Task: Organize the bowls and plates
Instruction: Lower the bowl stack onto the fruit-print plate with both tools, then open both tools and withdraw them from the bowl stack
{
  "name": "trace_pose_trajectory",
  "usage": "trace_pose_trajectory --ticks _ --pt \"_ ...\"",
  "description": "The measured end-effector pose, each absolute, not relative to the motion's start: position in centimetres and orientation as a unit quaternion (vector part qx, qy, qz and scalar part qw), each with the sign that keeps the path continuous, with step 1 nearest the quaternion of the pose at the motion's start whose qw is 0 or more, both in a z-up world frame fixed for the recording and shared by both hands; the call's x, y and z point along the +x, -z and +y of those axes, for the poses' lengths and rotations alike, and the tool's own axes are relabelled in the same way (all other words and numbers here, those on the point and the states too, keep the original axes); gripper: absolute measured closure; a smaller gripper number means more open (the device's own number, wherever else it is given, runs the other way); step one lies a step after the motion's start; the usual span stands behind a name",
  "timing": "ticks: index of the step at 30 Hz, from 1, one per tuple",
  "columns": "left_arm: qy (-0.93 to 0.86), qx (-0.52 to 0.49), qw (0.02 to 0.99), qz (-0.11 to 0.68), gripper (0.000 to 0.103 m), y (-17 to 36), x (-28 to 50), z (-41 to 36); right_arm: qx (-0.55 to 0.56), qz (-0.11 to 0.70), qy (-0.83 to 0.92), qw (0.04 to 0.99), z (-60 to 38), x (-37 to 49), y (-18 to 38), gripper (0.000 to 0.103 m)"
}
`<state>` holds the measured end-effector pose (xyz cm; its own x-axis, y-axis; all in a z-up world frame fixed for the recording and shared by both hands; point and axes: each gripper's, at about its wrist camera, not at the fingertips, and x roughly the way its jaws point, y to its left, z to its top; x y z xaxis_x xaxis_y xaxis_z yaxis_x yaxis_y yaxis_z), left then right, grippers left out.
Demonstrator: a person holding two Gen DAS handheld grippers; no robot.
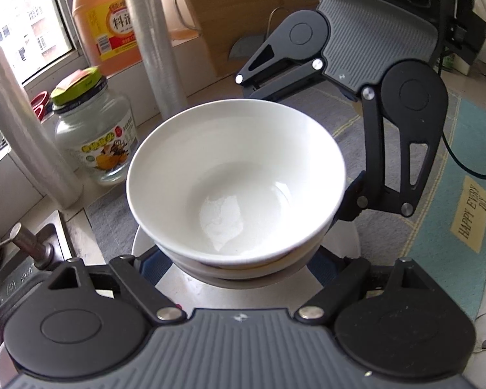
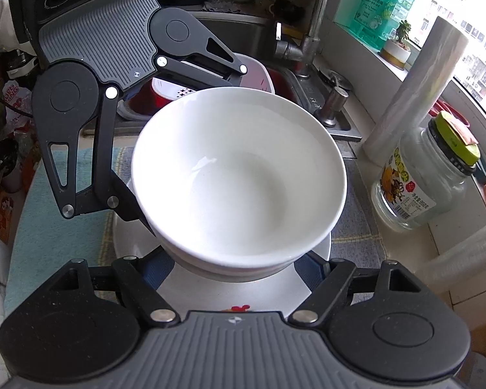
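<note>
A white bowl (image 1: pixel 236 178) sits nested in another white bowl (image 1: pixel 243 267) on a white plate (image 1: pixel 191 291). It shows the same way in the right wrist view, bowl (image 2: pixel 239 175) over lower bowl (image 2: pixel 236 267) and plate (image 2: pixel 210 288). My left gripper (image 1: pixel 243 259) is open, its fingers on either side of the stack's base. My right gripper (image 2: pixel 239 259) is open too, straddling the stack from the opposite side. Each gripper shows across the bowl in the other's view, the right one (image 1: pixel 307 149) and the left one (image 2: pixel 191 149). The fingertips are hidden behind the bowls.
A glass jar with a green lid (image 1: pixel 94 136) and two clear film rolls (image 1: pixel 152 39) stand by the window. An orange bottle (image 1: pixel 103 22) and wooden board (image 1: pixel 243 13) are behind. The sink with tap (image 2: pixel 307 42) and a red colander (image 2: pixel 165 94) lie beyond. A grey-blue mat (image 1: pixel 453 175) covers the counter.
</note>
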<state>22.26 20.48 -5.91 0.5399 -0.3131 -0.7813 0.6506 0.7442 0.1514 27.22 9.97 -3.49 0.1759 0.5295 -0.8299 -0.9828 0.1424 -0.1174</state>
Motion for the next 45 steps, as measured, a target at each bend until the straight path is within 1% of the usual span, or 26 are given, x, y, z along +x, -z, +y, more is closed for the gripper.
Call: trace_pose_trajectory --ticks 16,22,24,25,26,27,29,31,35,40,45 --pt "0.288 0.2 0.851 0.391 0.014 6.5 22.5 21.5 -0.351 0.338 -0.548 0.68 10.9 27.7 4.0 0.019" --pt "0.276 0.201 0.858 0.383 0.011 6.5 22.3 21.6 -0.344 0.345 -0.54 0.686 10.9 27.9 4.0 0.019" --pt "0.275 0.204 0.86 0.379 0.009 6.5 22.2 21.5 -0.342 0.345 -0.538 0.689 10.9 27.9 4.0 0.018" --pt "0.274 0.206 0.86 0.377 0.007 6.5 22.1 21.5 -0.346 0.341 -0.536 0.691 10.9 27.7 4.0 0.015" --pt "0.274 0.209 0.861 0.375 0.003 6.5 22.0 21.4 -0.35 0.337 -0.534 0.692 11.0 27.6 4.0 0.011" --pt "0.274 0.212 0.862 0.371 0.001 6.6 21.9 21.3 -0.353 0.334 -0.533 0.693 11.0 27.4 3.9 0.009" --pt "0.275 0.211 0.863 0.368 0.001 6.6 21.6 21.2 -0.35 0.331 -0.528 0.699 10.9 27.2 3.8 0.002" --pt "0.271 0.207 0.867 0.364 0.001 6.7 21.2 21.3 -0.338 0.335 -0.524 0.707 10.7 27.2 3.5 0.0" --pt "0.234 0.183 0.887 0.353 0.001 6.7 20.1 21.8 -0.31 0.355 -0.518 0.714 9.8 27.0 3.2 0.0" --pt "0.184 0.136 0.922 0.312 0.001 6.2 17.2 22.6 -0.282 0.373 -0.477 0.744 8.3 25.4 2.9 0.0" --pt "0.088 0.078 0.933 0.34 0.001 5.8 15.0 21.4 -0.224 0.416 -0.393 0.789 6.8 23.5 2.6 0.0"
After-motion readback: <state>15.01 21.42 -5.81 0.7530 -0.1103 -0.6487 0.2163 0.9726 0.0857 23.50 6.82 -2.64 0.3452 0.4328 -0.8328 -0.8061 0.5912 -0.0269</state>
